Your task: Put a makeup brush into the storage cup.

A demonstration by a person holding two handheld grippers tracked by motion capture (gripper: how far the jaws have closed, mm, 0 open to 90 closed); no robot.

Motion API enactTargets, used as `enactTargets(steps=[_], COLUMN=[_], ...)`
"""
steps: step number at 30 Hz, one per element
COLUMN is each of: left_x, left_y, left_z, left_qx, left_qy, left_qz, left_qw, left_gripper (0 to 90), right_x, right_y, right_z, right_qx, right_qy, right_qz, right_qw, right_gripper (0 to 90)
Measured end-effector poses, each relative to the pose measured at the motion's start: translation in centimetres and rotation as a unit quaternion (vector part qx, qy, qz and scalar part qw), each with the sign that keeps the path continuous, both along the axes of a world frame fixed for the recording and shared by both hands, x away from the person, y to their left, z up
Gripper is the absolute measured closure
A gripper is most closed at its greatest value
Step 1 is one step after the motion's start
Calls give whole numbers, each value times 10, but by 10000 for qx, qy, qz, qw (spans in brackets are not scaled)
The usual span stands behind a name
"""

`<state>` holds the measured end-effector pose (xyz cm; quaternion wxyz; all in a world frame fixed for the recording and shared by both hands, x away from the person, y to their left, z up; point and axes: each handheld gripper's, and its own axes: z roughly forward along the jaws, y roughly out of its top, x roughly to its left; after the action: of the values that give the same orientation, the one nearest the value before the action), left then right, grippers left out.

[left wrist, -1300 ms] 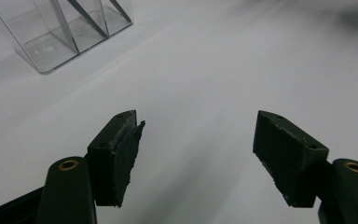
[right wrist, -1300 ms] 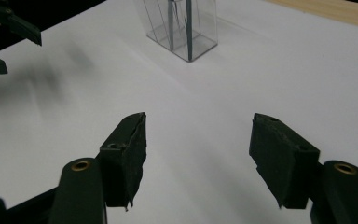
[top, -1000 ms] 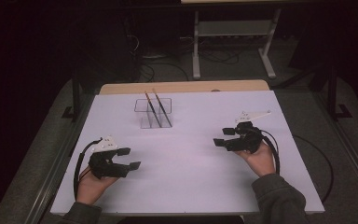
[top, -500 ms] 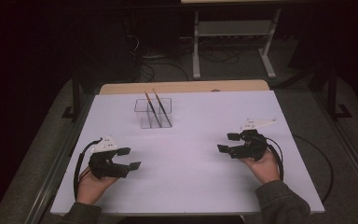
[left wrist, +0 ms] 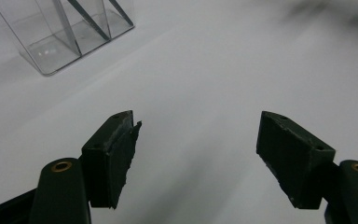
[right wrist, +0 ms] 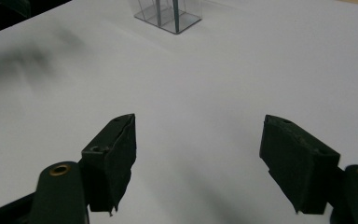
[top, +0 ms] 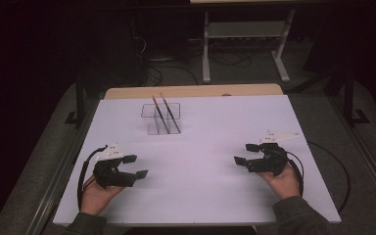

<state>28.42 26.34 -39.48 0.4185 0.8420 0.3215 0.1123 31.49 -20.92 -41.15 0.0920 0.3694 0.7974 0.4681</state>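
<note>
A clear plastic holder [top: 160, 117] with compartments stands at the back middle of the white table [top: 210, 122], with two thin dark sticks [top: 164, 111] leaning in it. In the left gripper view the holder [left wrist: 63, 32] sits at the top left; in the right gripper view the holder [right wrist: 170, 13] is far off at the top. My left gripper [top: 136, 166] rests low at the near left, open, nothing between its jaws. My right gripper [top: 245, 153] rests at the near right, open and empty. Both point toward the table's middle.
The table's wooden back edge [top: 191, 91] lies behind the holder. A metal frame stand [top: 245, 39] and cables lie on the dark floor beyond. A black cable [top: 333, 166] trails off the table's right side.
My right gripper has drawn back toward the near right and lower onto the table. The left gripper has stayed put.
</note>
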Motion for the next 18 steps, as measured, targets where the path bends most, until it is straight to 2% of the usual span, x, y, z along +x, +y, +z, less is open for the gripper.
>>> enactTargets(steps=[18], left_x=[-2], left_y=[-1], left_z=[-1], left_qx=[-114], left_qy=[-3], left_qz=[-25], left_qw=[9999], left_gripper=[241], right_x=[-19], right_y=[-14], right_z=[-9], right_qx=[-19], right_qy=[-50], right_qz=[-244], right_qw=[9997], right_gripper=[225])
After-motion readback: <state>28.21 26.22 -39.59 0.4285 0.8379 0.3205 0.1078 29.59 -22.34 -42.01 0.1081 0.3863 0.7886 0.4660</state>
